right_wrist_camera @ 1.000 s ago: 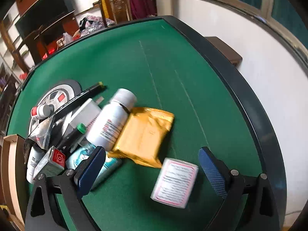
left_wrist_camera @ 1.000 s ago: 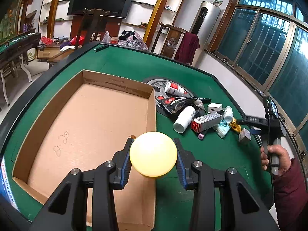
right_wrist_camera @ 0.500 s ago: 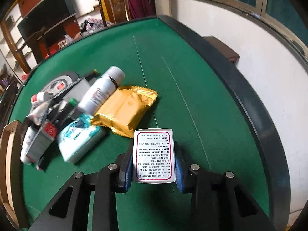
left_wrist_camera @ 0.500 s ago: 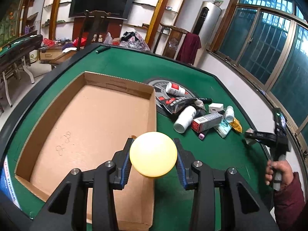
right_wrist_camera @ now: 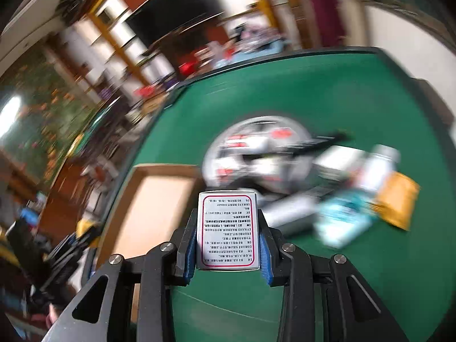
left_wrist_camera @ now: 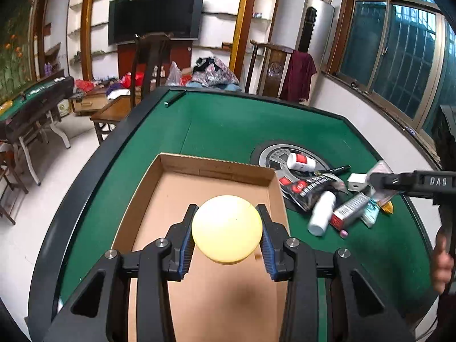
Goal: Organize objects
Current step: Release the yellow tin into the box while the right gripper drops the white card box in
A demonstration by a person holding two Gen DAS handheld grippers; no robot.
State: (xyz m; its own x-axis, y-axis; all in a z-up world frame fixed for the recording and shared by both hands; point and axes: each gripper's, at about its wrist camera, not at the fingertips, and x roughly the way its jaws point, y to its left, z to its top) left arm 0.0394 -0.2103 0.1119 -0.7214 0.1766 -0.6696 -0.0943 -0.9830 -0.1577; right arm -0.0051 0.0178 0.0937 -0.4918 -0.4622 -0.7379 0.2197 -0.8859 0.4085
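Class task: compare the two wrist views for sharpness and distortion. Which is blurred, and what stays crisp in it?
Left wrist view: sharp throughout, with fisheye bending of the green table edge. Right wrist view: background smeared by motion blur, yet the right gripper and its held white box stay crisp.

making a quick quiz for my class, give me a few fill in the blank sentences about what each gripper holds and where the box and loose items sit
1. The left gripper is shut on a pale ____ round ball.
2. The right gripper is shut on a small white printed carton with a ____ border.
3. The open brown cardboard box sits on a ____ felt table.
4. In the left wrist view, the pile of bottles and packets lies to the ____ of the box.

Missing words: yellow; red; green; right
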